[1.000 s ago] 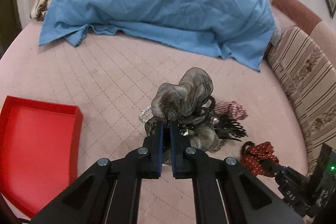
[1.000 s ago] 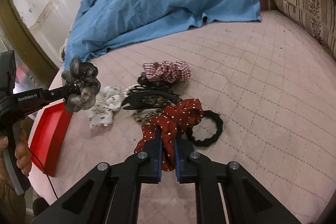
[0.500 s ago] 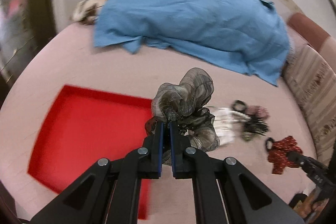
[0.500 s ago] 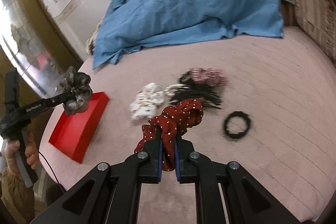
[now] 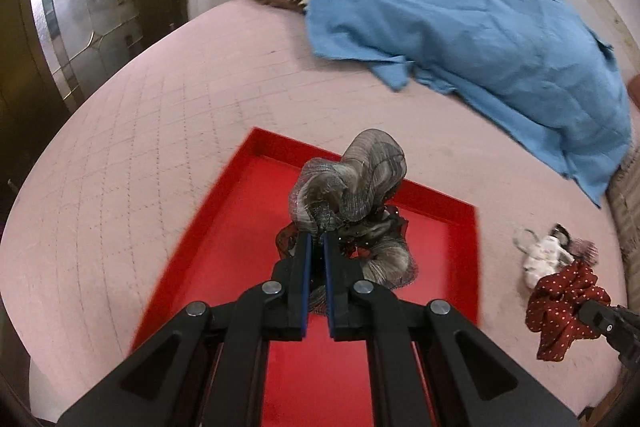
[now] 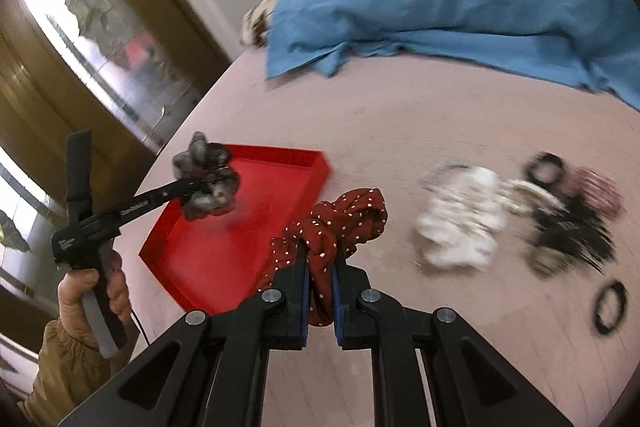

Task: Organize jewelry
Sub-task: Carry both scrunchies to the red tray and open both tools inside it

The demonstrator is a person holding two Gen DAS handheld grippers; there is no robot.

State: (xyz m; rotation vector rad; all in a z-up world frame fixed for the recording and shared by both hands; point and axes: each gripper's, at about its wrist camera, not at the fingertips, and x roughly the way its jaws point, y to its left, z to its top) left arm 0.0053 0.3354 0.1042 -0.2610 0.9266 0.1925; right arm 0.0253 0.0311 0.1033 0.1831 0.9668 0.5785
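— Item one?
— Grey scrunchie: I have the left gripper clamped on it, jaws nearly together, held above the red tray. Its bulk stands up and away from the fingertips.
— Item two?
— Red dotted scrunchie: I see the right gripper pinched on it, just right of the tray; its long axis runs left-near to right-far.
— Remainder?
— White scrunchie and black hair tie lie on the pink quilt, right of the tray.

Left claw clamped, raised; right claw clamped, raised
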